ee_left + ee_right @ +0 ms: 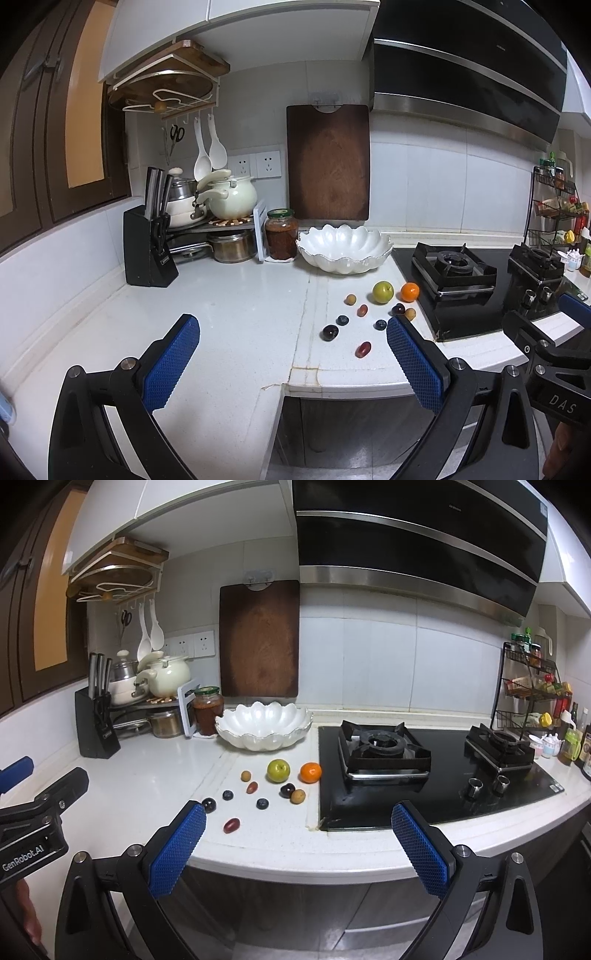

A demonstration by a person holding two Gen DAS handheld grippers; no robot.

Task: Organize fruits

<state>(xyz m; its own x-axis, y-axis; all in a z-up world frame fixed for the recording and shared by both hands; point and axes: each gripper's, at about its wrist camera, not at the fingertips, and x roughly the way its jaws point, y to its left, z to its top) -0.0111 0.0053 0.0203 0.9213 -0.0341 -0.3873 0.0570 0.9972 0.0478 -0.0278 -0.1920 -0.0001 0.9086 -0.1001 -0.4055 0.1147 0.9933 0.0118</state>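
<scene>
Kitchen desk [147,775]: fruits scattered near stove, white bowl [264,725] far behind, empty. Left gripper [291,354] and right gripper [297,834] both released, empty. We'd take orange [310,772] first, gently.

- A dark wooden cutting board [259,638] hangs on the tiled wall at the back edge of the counter [155,771].
- A black knife block [147,251] stands near the counter's left back corner.
- A jar [208,710] with a green lid sits beside a rack of cream pots [231,197].
- A black gas stove [424,771] fills the counter's right part.
- A wire spice rack [532,686] stands at the far right.
</scene>
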